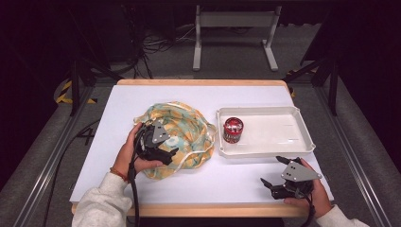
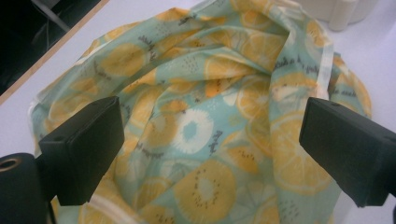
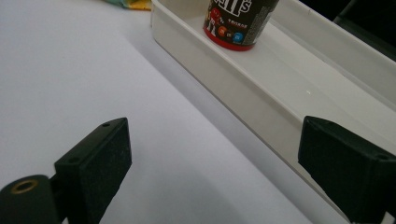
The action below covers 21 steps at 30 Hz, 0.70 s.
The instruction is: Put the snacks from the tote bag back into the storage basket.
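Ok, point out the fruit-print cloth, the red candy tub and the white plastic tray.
Fruit-print cloth (image 1: 187, 125), high view, crumpled middle.
Red candy tub (image 1: 232, 130), high view, side wall.
White plastic tray (image 1: 279, 148), high view, near rim.

The high view looks forward and down from above the person's side, taking in the whole white table (image 1: 198, 94) from well back. The left gripper view rides close above the patterned cloth (image 2: 205, 107), looking along its jaws; the high view shares that cloth (image 1: 182, 127). The right gripper view sits low, facing the white tray (image 3: 243, 88) and candy tin (image 3: 238, 23), both shared with the high view.
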### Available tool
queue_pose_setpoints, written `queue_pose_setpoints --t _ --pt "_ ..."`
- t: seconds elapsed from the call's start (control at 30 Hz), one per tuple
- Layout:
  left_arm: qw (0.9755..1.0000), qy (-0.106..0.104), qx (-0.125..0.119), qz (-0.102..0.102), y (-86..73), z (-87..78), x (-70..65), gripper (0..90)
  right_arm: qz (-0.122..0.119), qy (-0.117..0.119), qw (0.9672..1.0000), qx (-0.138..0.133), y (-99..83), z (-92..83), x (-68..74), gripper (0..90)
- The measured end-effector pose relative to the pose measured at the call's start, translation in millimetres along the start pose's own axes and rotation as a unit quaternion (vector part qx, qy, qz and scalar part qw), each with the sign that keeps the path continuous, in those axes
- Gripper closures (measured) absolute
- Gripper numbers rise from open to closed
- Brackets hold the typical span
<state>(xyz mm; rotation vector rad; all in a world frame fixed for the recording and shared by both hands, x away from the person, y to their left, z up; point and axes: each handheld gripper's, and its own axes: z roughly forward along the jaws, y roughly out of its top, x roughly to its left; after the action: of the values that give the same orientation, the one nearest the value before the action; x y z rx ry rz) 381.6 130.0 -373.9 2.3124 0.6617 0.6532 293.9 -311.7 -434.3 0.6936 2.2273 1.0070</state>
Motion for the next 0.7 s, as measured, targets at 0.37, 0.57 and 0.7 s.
queue_pose_setpoints --t 0.37,0.57,0.7 --pt "0.9998 0.014 0.005 -0.013 -28.9 -11.9 6.7 7.3 0.0 -0.001 1.0 0.0 0.5 -0.2 0.0 10.4" --pt "0.9997 0.02 0.0 -0.016 -42.3 -20.2 10.2 7.4 0.0 -0.001 1.0 0.0 0.8 0.0 0.3 10.4" --pt "0.9996 0.024 0.0 -0.018 -51.2 -24.3 11.9 7.4 0.0 -0.001 1.0 0.0 0.9 0.1 0.5 10.4"
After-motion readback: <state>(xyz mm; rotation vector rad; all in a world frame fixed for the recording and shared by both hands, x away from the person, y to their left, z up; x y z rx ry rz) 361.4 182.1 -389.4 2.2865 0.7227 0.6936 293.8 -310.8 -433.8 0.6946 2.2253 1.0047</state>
